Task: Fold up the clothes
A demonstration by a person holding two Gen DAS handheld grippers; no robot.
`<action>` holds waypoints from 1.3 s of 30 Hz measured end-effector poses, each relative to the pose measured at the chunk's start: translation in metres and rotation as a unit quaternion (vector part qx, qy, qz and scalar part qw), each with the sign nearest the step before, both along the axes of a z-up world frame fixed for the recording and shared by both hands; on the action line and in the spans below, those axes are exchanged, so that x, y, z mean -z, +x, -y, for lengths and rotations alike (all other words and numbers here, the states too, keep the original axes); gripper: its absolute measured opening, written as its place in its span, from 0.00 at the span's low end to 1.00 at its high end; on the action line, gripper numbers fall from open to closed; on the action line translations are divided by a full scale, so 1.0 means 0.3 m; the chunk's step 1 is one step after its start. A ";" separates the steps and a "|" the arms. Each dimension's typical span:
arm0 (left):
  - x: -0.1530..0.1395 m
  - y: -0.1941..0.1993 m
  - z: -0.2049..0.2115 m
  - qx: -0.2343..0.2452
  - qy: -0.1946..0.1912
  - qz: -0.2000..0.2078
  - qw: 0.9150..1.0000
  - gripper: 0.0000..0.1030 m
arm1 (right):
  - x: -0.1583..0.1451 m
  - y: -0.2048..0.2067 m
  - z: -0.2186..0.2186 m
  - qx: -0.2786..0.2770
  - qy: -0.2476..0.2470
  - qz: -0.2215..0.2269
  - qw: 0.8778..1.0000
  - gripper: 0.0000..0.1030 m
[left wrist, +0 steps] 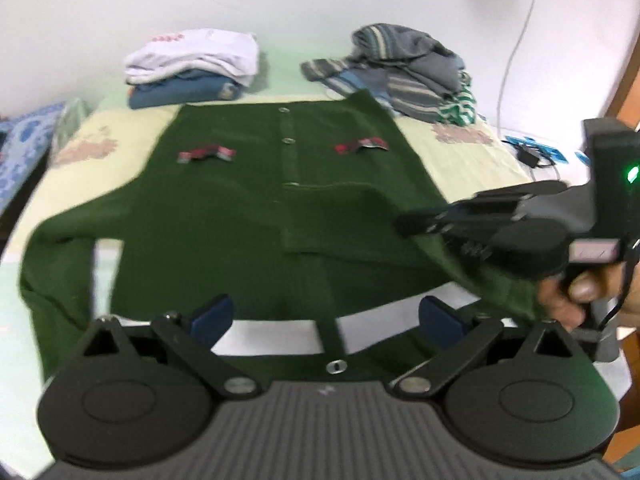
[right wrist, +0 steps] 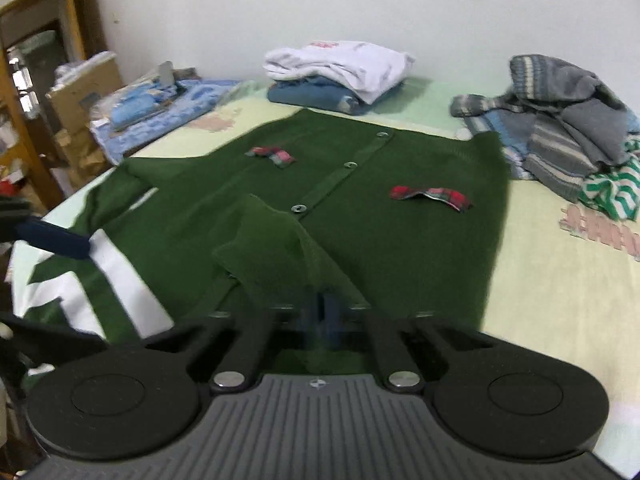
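A dark green buttoned cardigan (left wrist: 248,200) with two red plaid pocket trims lies spread on the bed; it also shows in the right wrist view (right wrist: 380,216). My left gripper (left wrist: 328,314) is open and empty above the cardigan's near edge. My right gripper (right wrist: 324,316) is shut on the cardigan's right sleeve (right wrist: 272,244), which is folded over the body. In the left wrist view the right gripper (left wrist: 412,226) reaches in from the right with the sleeve (left wrist: 460,268) hanging from it. The left sleeve (left wrist: 52,248) lies out to the left.
A folded white and blue stack (left wrist: 192,68) sits at the back of the bed. An unfolded pile of striped grey and green clothes (left wrist: 408,68) lies at the back right. Cardboard boxes (right wrist: 84,88) and a blue patterned bundle (right wrist: 160,108) stand beside the bed. A cable and charger (left wrist: 528,156) lie at the right.
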State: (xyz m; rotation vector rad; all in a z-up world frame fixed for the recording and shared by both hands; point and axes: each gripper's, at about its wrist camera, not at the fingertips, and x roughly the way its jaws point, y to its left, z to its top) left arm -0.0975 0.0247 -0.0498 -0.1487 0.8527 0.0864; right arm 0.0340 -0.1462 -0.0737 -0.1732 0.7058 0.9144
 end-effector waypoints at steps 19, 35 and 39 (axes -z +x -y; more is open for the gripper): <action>0.070 -0.043 -0.018 0.019 -0.055 -0.034 0.998 0.96 | 0.018 -0.263 0.020 -0.109 -0.079 0.098 0.986 0.37; 0.144 0.113 -0.082 0.028 -0.076 -0.039 0.996 0.96 | 0.032 -0.274 -0.044 -0.124 -0.059 0.095 0.986 0.07; 0.179 0.110 -0.107 0.026 -0.133 -0.056 0.989 0.96 | 0.053 -0.322 -0.033 -0.122 -0.066 0.103 0.985 0.07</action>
